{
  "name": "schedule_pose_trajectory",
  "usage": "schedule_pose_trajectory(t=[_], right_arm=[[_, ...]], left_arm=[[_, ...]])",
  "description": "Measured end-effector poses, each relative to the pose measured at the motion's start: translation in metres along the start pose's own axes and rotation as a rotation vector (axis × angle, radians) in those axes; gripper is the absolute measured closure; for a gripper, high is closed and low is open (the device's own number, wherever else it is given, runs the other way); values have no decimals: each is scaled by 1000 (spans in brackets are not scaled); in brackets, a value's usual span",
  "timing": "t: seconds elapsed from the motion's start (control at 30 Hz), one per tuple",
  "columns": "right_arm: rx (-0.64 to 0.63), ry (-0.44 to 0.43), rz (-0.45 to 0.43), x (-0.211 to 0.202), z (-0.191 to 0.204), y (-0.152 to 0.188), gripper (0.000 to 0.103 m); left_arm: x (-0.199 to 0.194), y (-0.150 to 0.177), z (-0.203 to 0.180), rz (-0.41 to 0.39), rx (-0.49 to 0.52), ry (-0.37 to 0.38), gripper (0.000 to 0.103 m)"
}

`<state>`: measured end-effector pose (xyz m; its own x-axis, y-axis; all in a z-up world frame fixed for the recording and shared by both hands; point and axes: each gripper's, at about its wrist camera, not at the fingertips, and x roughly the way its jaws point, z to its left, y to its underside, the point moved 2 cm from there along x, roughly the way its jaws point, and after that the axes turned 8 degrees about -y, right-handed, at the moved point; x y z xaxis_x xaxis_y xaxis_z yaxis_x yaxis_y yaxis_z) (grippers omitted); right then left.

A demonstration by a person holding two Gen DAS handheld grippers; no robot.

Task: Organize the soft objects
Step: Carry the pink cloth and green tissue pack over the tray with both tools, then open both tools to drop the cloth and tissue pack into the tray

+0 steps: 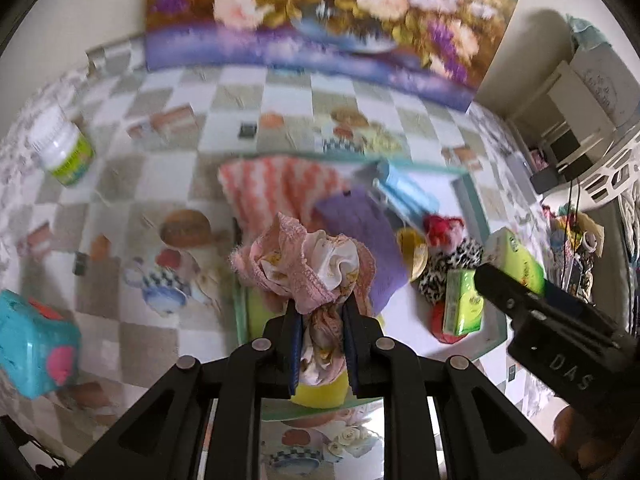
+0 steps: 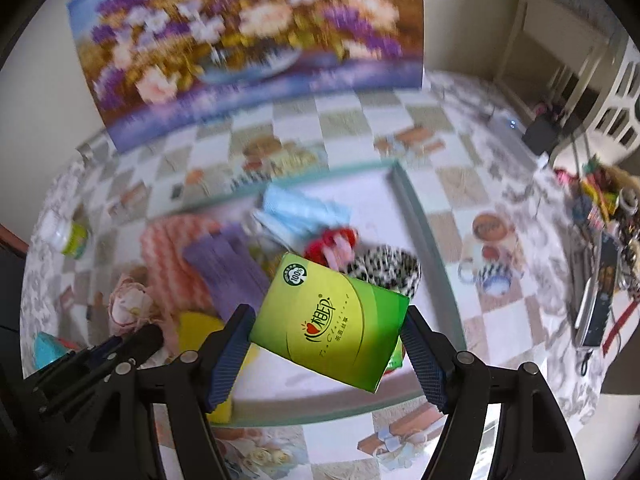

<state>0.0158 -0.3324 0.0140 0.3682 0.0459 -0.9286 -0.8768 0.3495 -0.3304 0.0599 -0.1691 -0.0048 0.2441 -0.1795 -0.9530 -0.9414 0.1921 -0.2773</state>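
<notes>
While a flower painting leans on the wall behind the checked tablecloth, the teal-rimmed tray holds folded cloths. Over it, the right gripper, spread wide, clamps a green tissue pack; the left gripper, nearly closed, pinches a pink scrunchie.
</notes>
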Motion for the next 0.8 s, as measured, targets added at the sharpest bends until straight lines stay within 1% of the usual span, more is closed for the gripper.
schedule_pose_trajectory(t=[0.07,0.17,0.23,0.3,0.37,0.47,0.57,0.63,0.67,0.7,0.8], right_arm=[[11,3,22,7,-4,2,26],[18,-6,30,11,-6,3,26],[12,-8,33,12,-4,3,26],[4,-8,38,14,-2,3,26],[-3,-8,40,14,1,2,26],[-10,-5,36,13,4,1,26],[-17,-6,30,12,8,0,26],[-24,-7,27,11,11,-1,26],[-27,-6,26,11,12,-1,26],[-30,-3,26,11,13,-2,25],[-37,10,30,12,14,-2,24]], left_arm=[[8,3,-2,28,0,4,84],[14,6,-5,57,-8,34,84],[16,6,-6,66,-11,40,81],[19,6,-5,76,-20,38,67],[20,5,-3,85,-28,37,61],[18,4,2,85,-34,32,57],[14,2,6,77,-34,26,56],[11,1,9,70,-36,19,51],[9,0,11,65,-37,15,46],[8,0,12,59,-38,11,43],[2,-2,17,42,-42,9,43]])
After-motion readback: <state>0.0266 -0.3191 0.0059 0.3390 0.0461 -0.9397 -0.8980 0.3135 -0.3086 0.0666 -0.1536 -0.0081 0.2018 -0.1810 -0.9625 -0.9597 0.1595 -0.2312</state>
